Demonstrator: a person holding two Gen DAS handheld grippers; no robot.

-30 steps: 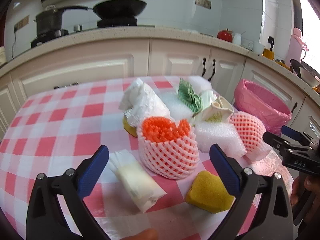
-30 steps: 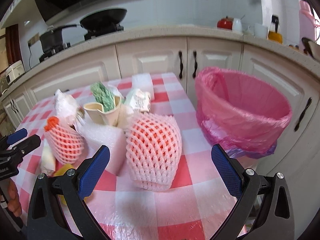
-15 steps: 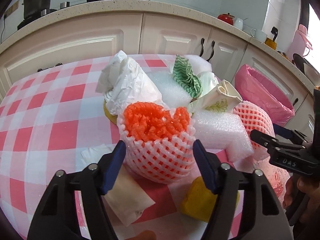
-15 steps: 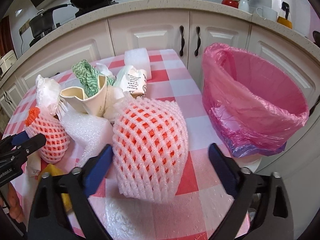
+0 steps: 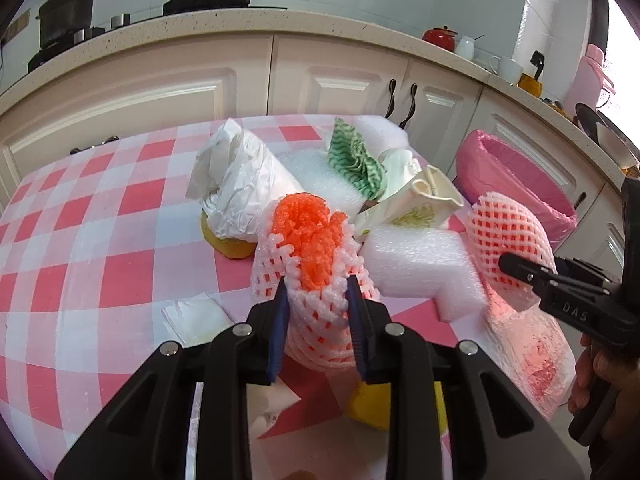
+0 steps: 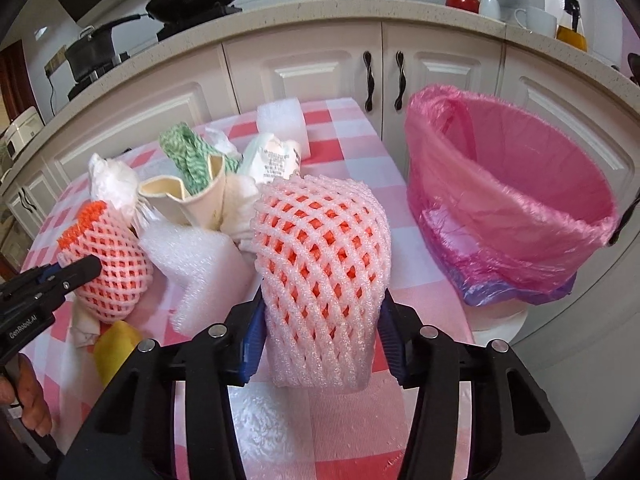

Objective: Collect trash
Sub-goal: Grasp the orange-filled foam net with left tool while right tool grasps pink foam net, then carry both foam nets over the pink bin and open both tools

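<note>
On checked tablecloth (image 6: 352,128) beside pink-lined bin (image 6: 516,184), right gripper (image 6: 320,336) closing on tall pink foam net sleeve (image 6: 320,280), left gripper (image 5: 316,324) closing on orange-stuffed net sleeve (image 5: 308,264), bin contents hidden.

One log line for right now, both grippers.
left gripper: closing on orange-stuffed foam net | right gripper: closing on other foam net | pink-lined bin: empty

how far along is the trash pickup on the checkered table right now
Done: nothing visible; the pink-lined bin looks empty. In hand: the left gripper and right gripper are each closing on a foam fruit net. Left: foam block, paper cup, white bag, yellow sponges.
</note>
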